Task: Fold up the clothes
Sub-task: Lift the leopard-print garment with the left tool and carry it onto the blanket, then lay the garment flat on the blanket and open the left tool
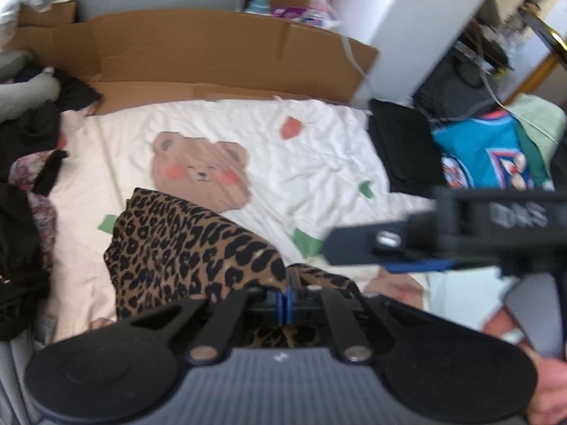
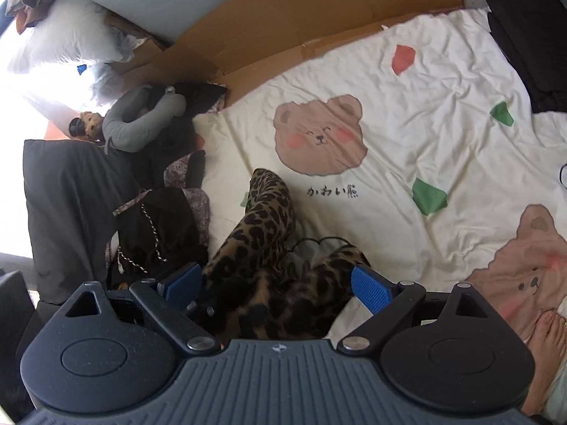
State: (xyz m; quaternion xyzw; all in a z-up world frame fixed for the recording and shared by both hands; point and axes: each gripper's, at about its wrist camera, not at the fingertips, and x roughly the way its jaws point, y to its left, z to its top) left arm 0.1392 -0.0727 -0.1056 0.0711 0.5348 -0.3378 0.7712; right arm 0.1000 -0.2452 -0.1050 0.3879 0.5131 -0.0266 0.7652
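A leopard-print garment (image 1: 184, 248) lies bunched on the white bear-print bedsheet (image 1: 301, 148). My left gripper (image 1: 287, 301) is shut on an edge of it, the blue pads pressed together with the cloth between them. In the right wrist view the same garment (image 2: 262, 248) runs up between the fingers of my right gripper (image 2: 280, 287), which is open, its blue pads (image 2: 372, 288) wide apart on either side of the cloth. The right gripper also shows in the left wrist view (image 1: 443, 233), at the right, above the sheet.
A pile of dark clothes (image 2: 156, 233) and a grey neck pillow (image 2: 141, 120) lie at the left. Flattened cardboard (image 1: 212, 49) lines the far edge. Black folded clothes (image 1: 404, 141) and a teal jersey (image 1: 485, 156) lie at the right. A bare foot (image 2: 545, 340) rests lower right.
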